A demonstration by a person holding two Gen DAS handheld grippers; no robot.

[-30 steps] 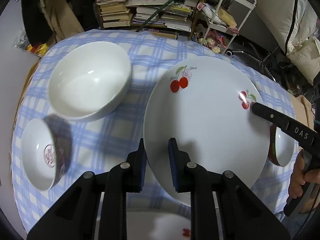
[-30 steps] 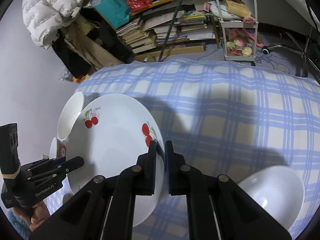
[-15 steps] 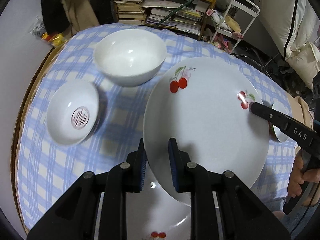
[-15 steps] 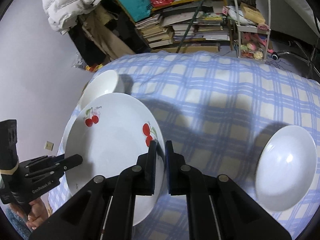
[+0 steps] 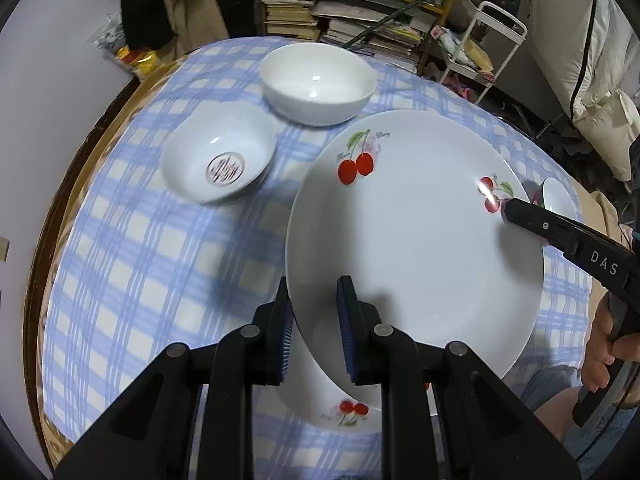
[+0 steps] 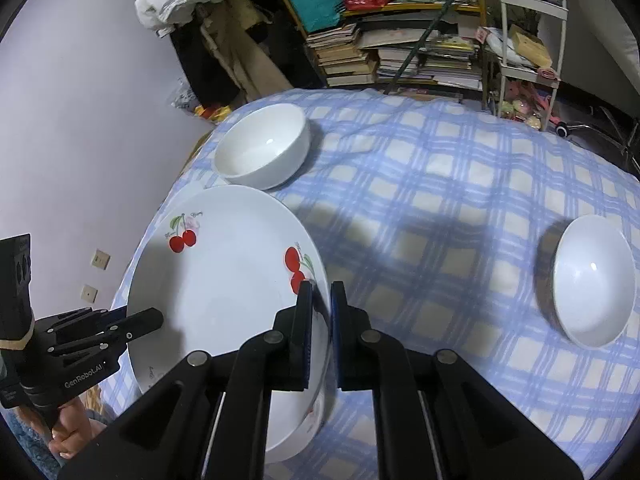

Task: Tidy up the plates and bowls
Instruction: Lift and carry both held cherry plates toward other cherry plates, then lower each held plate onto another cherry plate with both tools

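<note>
A large white cherry plate (image 5: 416,248) hangs tilted above the table, carried by both grippers. My left gripper (image 5: 314,320) is shut on its near rim. On the opposite rim, by a cherry print, my right gripper (image 6: 322,292) is shut. The right gripper (image 5: 506,210) shows at the plate's far right and the left gripper (image 6: 154,318) at its left edge. A second cherry plate (image 5: 344,404) lies on the cloth right under the held one. A big white bowl (image 5: 318,84), a small bowl with a red emblem (image 5: 220,160) and a small white dish (image 6: 592,284) rest on the table.
The round table wears a blue checked cloth (image 6: 440,200), and its wooden edge (image 5: 72,184) shows at the left. Behind it stand a bookshelf with stacked books (image 6: 400,56) and a white cart (image 6: 528,40). A hand (image 5: 604,352) holds the right tool.
Both grippers have carried the plate across the table. The bowls slid up and right in the left view, and the second cherry plate came into sight beneath the held one.
</note>
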